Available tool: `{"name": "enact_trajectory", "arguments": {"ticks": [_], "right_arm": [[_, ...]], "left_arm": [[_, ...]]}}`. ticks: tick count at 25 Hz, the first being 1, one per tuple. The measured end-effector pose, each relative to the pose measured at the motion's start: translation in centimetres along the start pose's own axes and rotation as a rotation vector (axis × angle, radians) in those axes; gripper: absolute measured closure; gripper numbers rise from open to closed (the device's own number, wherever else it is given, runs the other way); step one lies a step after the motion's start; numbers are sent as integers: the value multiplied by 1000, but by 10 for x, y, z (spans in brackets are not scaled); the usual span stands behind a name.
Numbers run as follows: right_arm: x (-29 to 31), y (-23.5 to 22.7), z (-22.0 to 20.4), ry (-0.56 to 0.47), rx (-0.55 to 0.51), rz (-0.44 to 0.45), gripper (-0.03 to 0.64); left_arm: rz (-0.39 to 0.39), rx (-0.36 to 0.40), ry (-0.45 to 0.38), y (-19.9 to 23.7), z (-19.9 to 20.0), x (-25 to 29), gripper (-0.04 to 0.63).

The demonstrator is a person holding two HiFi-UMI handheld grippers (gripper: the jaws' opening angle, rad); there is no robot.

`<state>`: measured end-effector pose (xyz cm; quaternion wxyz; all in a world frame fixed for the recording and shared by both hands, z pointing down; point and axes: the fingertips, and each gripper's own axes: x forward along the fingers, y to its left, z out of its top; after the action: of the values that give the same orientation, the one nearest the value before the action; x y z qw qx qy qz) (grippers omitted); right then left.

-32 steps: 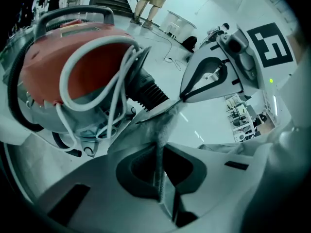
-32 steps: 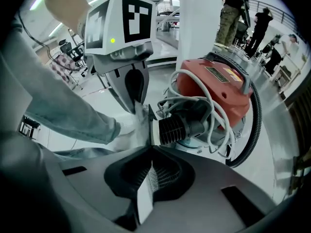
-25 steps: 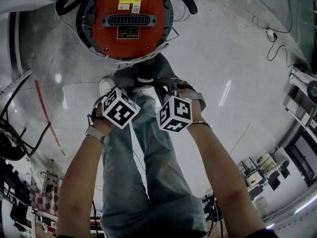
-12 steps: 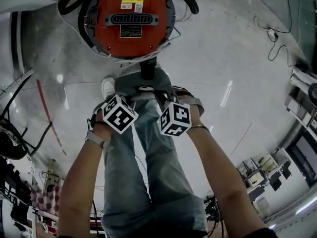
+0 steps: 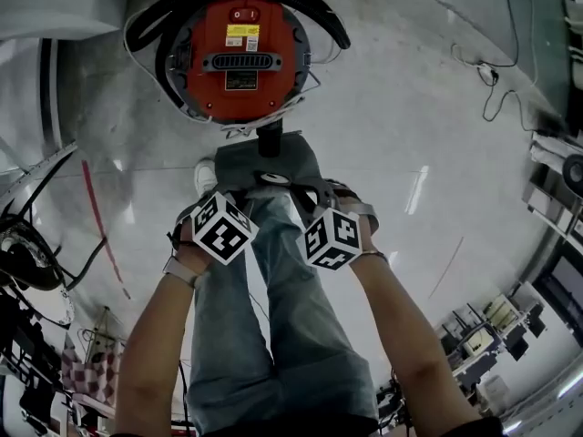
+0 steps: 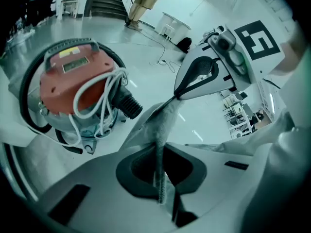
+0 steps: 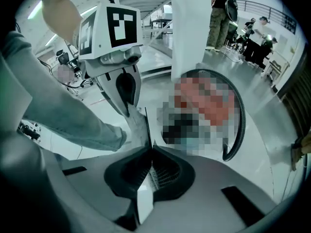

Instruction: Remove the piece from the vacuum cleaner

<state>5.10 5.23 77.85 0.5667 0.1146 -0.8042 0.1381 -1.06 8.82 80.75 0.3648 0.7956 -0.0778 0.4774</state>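
The red vacuum cleaner point(image 5: 241, 57) stands on the floor with a black hose looped round it; it also shows in the left gripper view point(image 6: 73, 89). Just in front of it a grey fabric bag point(image 5: 264, 164) with a black round collar point(image 5: 269, 139) hangs between both grippers. My left gripper point(image 5: 235, 191) is shut on the bag's edge point(image 6: 163, 123). My right gripper point(image 5: 305, 191) is shut on the opposite edge point(image 7: 138, 125). Each gripper view shows the other gripper: the right gripper point(image 6: 204, 74), the left gripper point(image 7: 124, 89).
A white cord point(image 6: 104, 98) is wound on the vacuum cleaner. The person's jeans legs point(image 5: 273, 335) and a white shoe point(image 5: 206, 173) are below the grippers. Cables point(image 5: 496, 80) lie on the glossy floor, equipment point(image 5: 27, 271) crowds the left edge, and people point(image 7: 257, 33) stand beyond a white pillar point(image 7: 189, 28).
Both grippers have risen toward the camera with the grey bag. The bag has drawn away from the vacuum cleaner, and its black collar now shows between them.
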Motion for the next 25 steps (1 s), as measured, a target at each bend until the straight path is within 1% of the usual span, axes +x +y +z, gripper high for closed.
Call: {"name": "enact_trajectory", "arguments": {"ticks": [3, 9, 15, 19, 25], "right_arm": [[-38, -2, 15, -26, 20, -27, 581], [-129, -3, 53, -64, 48, -65, 581], [-228, 3, 91, -113, 49, -96, 581], [-294, 13, 113, -135, 50, -99, 581], [-393, 13, 153, -205, 88, -130, 581]], "left_arm": [[33, 31, -12, -13, 16, -35, 568], [62, 69, -49, -46, 50, -114, 568], [78, 85, -115, -92, 79, -201, 568], [103, 100, -153, -127, 100, -259, 568], [145, 151, -209, -164, 140, -351, 568]]}}
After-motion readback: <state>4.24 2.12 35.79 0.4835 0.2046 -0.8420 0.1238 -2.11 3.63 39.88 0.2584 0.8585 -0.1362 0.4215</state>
